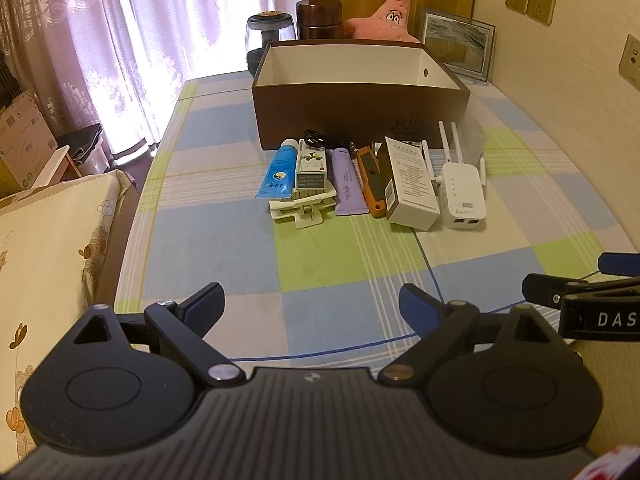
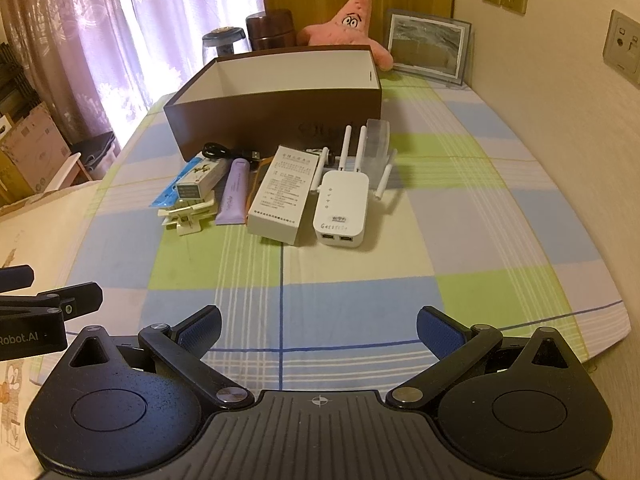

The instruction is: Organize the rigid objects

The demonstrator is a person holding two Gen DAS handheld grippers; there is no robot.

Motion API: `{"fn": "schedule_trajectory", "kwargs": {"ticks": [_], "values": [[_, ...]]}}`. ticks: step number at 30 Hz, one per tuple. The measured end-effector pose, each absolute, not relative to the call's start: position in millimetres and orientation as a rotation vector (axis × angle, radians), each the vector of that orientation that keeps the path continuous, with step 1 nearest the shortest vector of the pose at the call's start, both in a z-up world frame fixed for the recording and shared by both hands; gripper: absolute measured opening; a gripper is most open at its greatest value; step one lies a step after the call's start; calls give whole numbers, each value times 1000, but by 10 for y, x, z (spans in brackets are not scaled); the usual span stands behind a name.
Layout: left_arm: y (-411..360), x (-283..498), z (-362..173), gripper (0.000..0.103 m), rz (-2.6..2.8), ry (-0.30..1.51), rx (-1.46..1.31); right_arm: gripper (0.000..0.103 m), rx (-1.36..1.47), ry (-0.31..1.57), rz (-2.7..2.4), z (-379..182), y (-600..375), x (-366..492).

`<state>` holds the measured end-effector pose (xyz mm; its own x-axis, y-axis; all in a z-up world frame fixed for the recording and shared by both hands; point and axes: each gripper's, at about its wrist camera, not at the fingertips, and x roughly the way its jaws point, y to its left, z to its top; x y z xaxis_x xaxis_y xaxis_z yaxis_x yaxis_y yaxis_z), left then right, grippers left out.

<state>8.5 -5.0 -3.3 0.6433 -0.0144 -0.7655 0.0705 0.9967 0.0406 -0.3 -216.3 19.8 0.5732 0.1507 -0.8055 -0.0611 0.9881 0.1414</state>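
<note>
An open brown box (image 1: 360, 112) (image 2: 276, 116) with a white inside stands mid-table. In front of it lies a row of items: a blue tube (image 1: 278, 168), a small carton (image 1: 311, 168) on a white clip holder (image 1: 304, 206), a purple tube (image 1: 348, 188) (image 2: 233, 196), an orange utility knife (image 1: 370, 184), a white carton (image 1: 410, 184) (image 2: 282, 194), a white WiFi repeater (image 1: 462, 190) (image 2: 342, 210) and a black cable (image 2: 230, 151). My left gripper (image 1: 312, 306) and right gripper (image 2: 318, 330) are open and empty, near the table's front edge, well short of the items.
Behind the box stand a glass jar (image 1: 270, 40), a dark canister (image 1: 319, 18), a pink star plush (image 1: 386, 18) and a framed picture (image 1: 458, 44). A wall runs along the right. A cushioned chair (image 1: 52, 232) and cardboard boxes (image 1: 22, 136) are at the left.
</note>
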Motion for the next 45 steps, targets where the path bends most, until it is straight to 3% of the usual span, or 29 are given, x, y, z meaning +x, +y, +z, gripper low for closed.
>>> {"fn": "schedule_trajectory", "kwargs": {"ticks": [45], "values": [[-58,191,-131,92,-59,878,69,101,100,974,108,134,-2100,99]]}}
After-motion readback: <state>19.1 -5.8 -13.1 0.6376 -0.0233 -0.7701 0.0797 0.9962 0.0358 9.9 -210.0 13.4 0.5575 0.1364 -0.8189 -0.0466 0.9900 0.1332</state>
